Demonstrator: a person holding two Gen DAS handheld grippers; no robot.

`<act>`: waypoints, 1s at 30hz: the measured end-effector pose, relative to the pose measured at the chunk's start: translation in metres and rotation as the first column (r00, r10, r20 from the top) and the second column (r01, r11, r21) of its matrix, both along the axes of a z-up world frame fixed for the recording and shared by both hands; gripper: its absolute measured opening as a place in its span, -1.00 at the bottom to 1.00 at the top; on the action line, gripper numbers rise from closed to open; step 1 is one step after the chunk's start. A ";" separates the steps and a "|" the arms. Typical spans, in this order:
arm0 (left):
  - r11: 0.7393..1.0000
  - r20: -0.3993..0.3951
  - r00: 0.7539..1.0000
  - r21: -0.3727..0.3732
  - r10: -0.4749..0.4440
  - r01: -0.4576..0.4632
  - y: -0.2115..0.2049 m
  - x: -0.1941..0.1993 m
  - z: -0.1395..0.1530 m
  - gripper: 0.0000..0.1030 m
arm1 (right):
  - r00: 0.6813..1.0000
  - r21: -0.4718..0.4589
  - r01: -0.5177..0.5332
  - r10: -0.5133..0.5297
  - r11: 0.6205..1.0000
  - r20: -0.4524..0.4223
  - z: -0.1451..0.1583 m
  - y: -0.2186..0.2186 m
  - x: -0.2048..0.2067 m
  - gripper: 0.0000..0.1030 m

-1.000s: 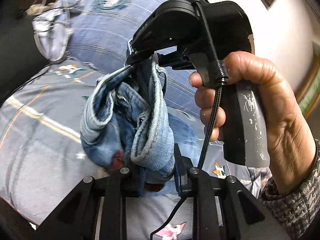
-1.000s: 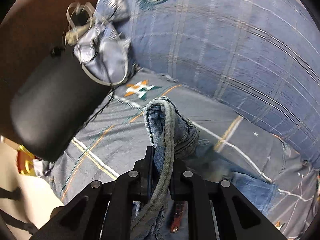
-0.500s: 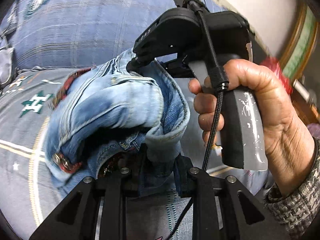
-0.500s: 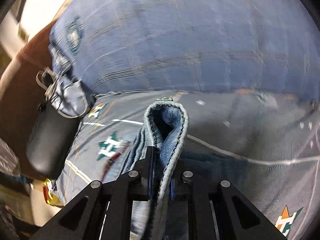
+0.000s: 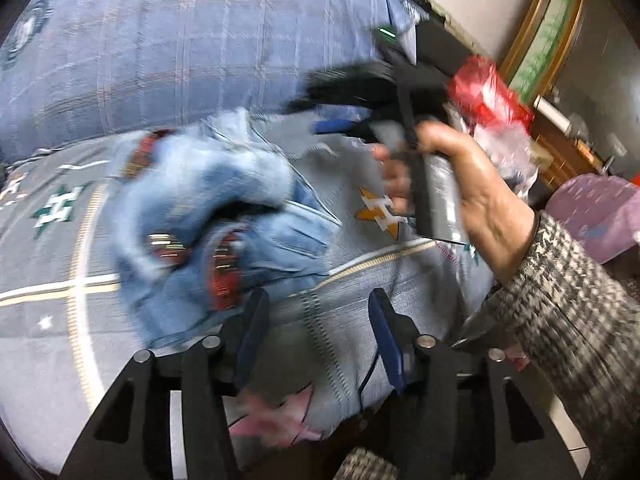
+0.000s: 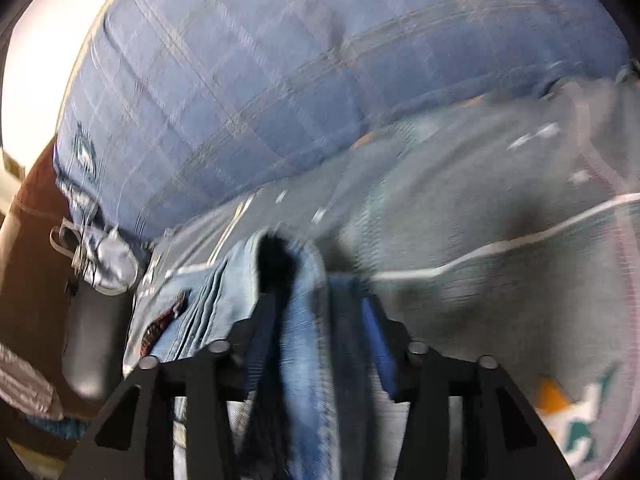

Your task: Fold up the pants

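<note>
Jeans (image 5: 208, 216) lie bunched on your bed (image 5: 48, 360), on the grey patterned sheet just in front of the blue plaid duvet (image 5: 180, 40), with red-trimmed patches showing in the crumpled denim. Your left gripper (image 5: 316, 328) has its fingers spread wide with nothing between them, the denim just beyond its left finger. Your right gripper (image 6: 320, 312) also has its fingers apart; a fold of the jeans (image 6: 304, 320) hangs in the gap, and blur hides whether either finger touches it. In the left wrist view your right hand (image 5: 452, 184) holds that gripper's handle above the sheet, to the right of the jeans. A red plastic bag (image 5: 486, 92) sits behind it
</note>
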State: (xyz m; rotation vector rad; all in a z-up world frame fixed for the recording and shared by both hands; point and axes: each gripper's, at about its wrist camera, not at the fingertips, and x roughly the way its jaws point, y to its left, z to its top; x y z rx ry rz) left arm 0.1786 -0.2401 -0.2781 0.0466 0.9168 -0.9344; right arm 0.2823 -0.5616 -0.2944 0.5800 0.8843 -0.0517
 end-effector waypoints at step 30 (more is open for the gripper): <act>0.942 -0.105 0.937 -0.010 0.334 -0.336 0.040 0.097 -0.013 0.04 | 0.979 0.123 -0.165 0.148 0.979 0.139 -0.019 0.056 -0.101 -0.09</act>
